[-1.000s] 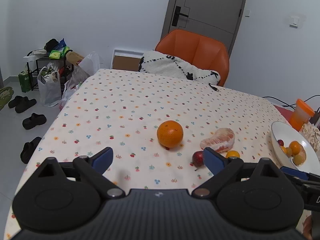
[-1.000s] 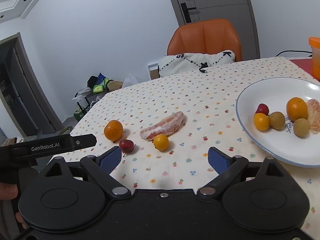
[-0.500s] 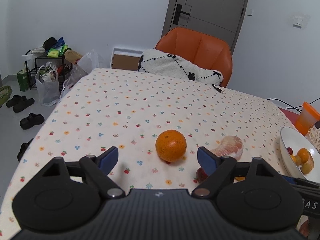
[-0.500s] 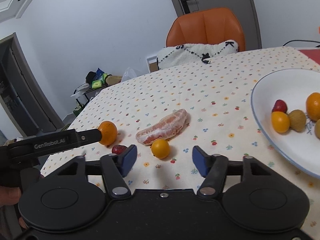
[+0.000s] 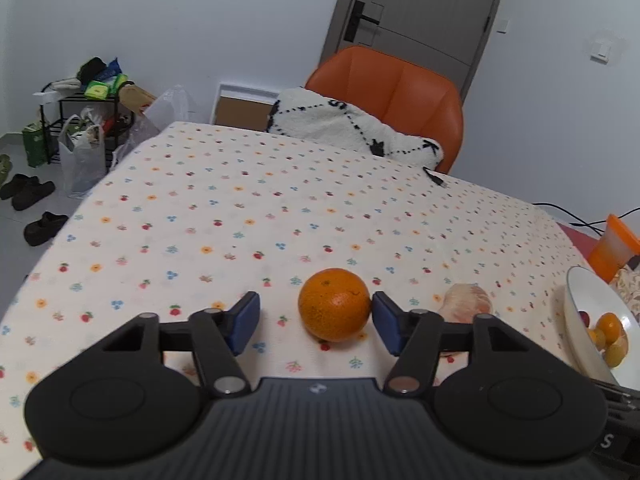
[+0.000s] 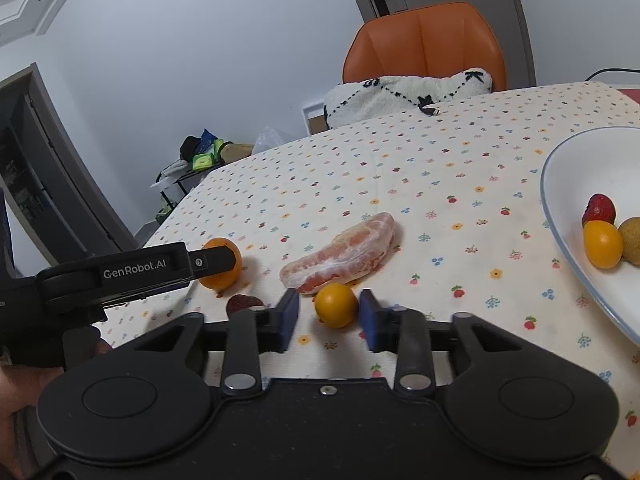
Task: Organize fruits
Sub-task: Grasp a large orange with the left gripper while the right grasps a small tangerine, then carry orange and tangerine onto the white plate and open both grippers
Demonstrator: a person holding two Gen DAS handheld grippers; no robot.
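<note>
an orange chair (image 5: 394, 98) stands at the far edge of the table, whose cloth (image 5: 240, 216) is cream with small printed fruits and flowers. a white cushion with black stitching (image 5: 352, 128) lies on the chair's seat. behind the chair is a grey door with a black handle (image 5: 416, 12). left of the chair, against the wall, a black rack (image 5: 80, 120) holds bags and clutter, with dark shoes (image 5: 30, 192) on the floor beside it. right of the chair, an orange cup (image 5: 614, 246) sits at the cloth's edge.
</note>
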